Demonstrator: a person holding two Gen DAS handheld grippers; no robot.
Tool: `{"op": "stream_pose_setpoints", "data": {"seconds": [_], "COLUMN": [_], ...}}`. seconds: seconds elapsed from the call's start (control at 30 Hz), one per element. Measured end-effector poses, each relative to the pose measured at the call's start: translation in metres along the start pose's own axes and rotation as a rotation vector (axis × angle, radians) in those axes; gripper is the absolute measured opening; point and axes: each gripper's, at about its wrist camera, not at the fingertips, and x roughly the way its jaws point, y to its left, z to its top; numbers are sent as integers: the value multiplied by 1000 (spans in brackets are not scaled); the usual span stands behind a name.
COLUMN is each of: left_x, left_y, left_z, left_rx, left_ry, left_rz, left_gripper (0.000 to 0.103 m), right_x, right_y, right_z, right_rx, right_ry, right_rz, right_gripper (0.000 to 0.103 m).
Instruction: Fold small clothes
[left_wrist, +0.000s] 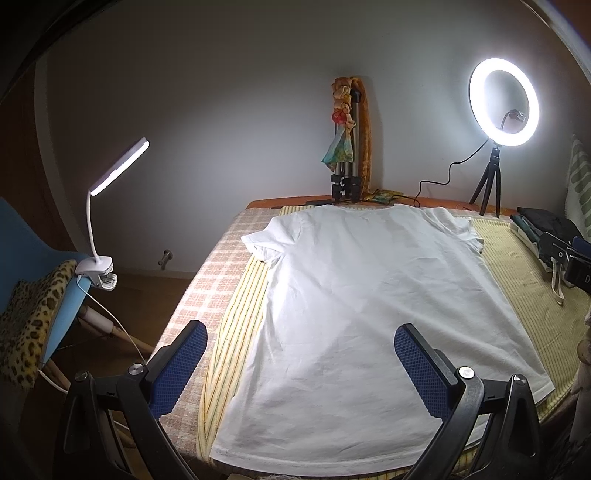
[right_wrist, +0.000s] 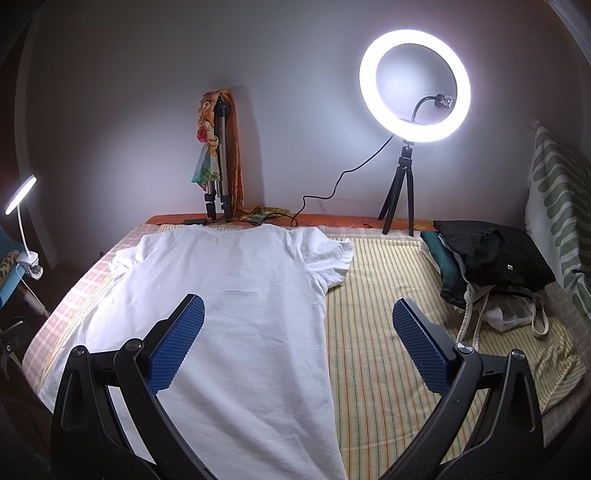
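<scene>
- White T-shirt (left_wrist: 354, 295) lay flat and spread out on a striped yellow cloth (right_wrist: 388, 332) over the bed, collar at the far end, hem nearest both grippers. No fold made yet, by the look of it.
- Left gripper (left_wrist: 301, 363) hung above the hem end, jaws spread wide, nothing held; shirt's left edge lay ahead of its left finger.
- Right gripper (right_wrist: 297, 336) likewise spread and empty, straddling the shirt's right edge: left finger over white fabric, right finger over bare striped cloth.
- Risk: a pinch at the hem could catch the striped cloth along with the thin shirt and drag the bedding into the fold.
- Risk: uneven grasps left and right would likely skew the fold; the far left sleeve (left_wrist: 262, 243) was already rumpled.
- Risk: dark clothes pile (right_wrist: 491, 258) and bag straps (right_wrist: 472, 321) lay just right of the right gripper; a wide sweep could snag them.
- Ring light (right_wrist: 413, 86) glare washed out the fabric, making edges hard to judge.
</scene>
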Motion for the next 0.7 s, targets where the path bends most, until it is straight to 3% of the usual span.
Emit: {"op": "stream_pose_setpoints", "data": {"seconds": [0.53, 0.7], "left_x": [17, 23], "left_y": [25, 40], "left_z": [-13, -18], "left_rx": [-45, -70], "left_ry": [99, 129], "left_rz": [19, 30], "left_gripper": [97, 96], "right_x": [23, 43], "right_y": [24, 39], "right_z": [19, 35], "right_rx": [-26, -60], "right_ry": [20, 52], "right_rz": [6, 60], "right_gripper": [103, 103]}}
